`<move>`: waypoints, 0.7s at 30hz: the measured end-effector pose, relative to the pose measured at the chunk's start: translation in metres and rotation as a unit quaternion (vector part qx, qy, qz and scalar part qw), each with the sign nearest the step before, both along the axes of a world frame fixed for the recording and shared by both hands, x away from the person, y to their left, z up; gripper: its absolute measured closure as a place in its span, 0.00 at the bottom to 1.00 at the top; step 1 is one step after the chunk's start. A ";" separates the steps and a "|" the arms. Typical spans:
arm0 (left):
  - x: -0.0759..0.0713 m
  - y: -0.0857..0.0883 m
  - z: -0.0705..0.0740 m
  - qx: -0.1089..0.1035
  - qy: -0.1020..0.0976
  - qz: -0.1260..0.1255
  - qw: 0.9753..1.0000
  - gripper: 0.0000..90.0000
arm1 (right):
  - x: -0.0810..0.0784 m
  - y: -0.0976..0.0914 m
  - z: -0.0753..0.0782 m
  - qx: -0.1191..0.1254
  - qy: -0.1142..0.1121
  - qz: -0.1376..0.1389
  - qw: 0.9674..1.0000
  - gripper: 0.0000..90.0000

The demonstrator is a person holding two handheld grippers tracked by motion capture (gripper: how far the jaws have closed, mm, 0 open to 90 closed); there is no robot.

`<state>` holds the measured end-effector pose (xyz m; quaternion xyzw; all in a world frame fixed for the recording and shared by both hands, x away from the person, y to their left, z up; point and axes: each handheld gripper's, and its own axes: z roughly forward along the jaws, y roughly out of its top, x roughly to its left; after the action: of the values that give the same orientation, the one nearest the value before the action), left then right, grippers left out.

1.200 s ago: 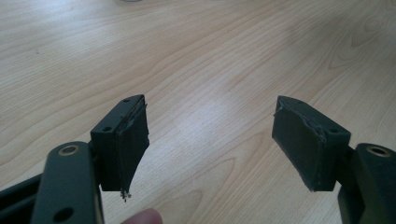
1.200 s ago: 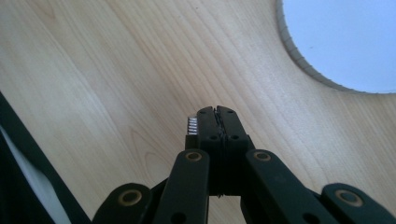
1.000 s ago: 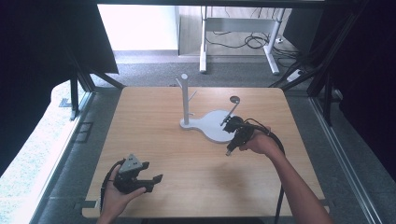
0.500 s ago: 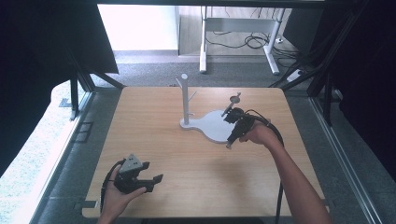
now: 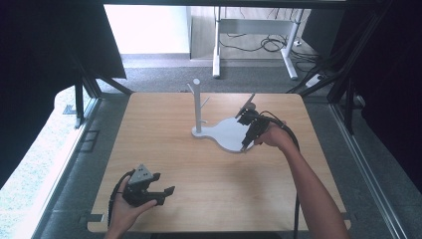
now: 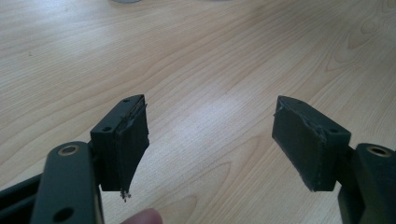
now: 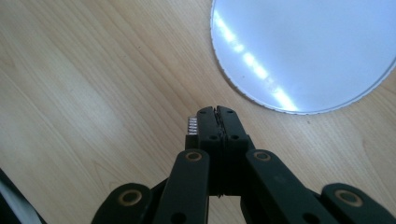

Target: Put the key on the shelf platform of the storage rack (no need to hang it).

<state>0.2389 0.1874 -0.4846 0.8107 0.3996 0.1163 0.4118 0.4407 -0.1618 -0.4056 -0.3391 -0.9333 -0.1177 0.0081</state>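
Stand base point(image 7: 306, 51) just beyond right gripper point(image 7: 217, 114), jaws closed, left gripper point(image 6: 210, 140) apart.

small ridged piece point(image 7: 192, 126) beside right hand-held gripper point(image 7: 217, 112) tips, perhaps gripped, mostly hidden

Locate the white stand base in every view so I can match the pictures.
High view: the white base lies right of the table's centre, under the upright post.
Left gripper view: a pale sliver at the top edge, left of centre, is probably its rim.
Right gripper view: its round lobe fills the upper right.
Shared landmark: the wooden table.
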 end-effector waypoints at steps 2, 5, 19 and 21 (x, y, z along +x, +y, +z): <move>0.000 0.000 0.000 0.000 0.000 0.000 1.000 0.30 | 0.003 0.000 0.001 0.000 -0.001 -0.002 1.000 1.00; 0.000 -0.001 0.000 -0.001 -0.001 -0.001 1.000 0.30 | 0.008 0.000 0.002 0.002 -0.007 -0.010 1.000 1.00; -0.001 0.000 0.001 -0.004 -0.002 -0.003 1.000 0.30 | 0.029 -0.002 0.004 0.007 -0.014 -0.029 0.999 1.00; 0.000 0.000 0.001 -0.003 -0.001 -0.003 1.000 0.30 | 0.032 -0.001 0.001 0.007 -0.012 -0.031 0.999 1.00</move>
<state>0.2387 0.1877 -0.4839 0.8107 0.3968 0.1144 0.4150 0.4727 -0.1631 -0.4043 -0.3660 -0.9216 -0.1288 -0.0041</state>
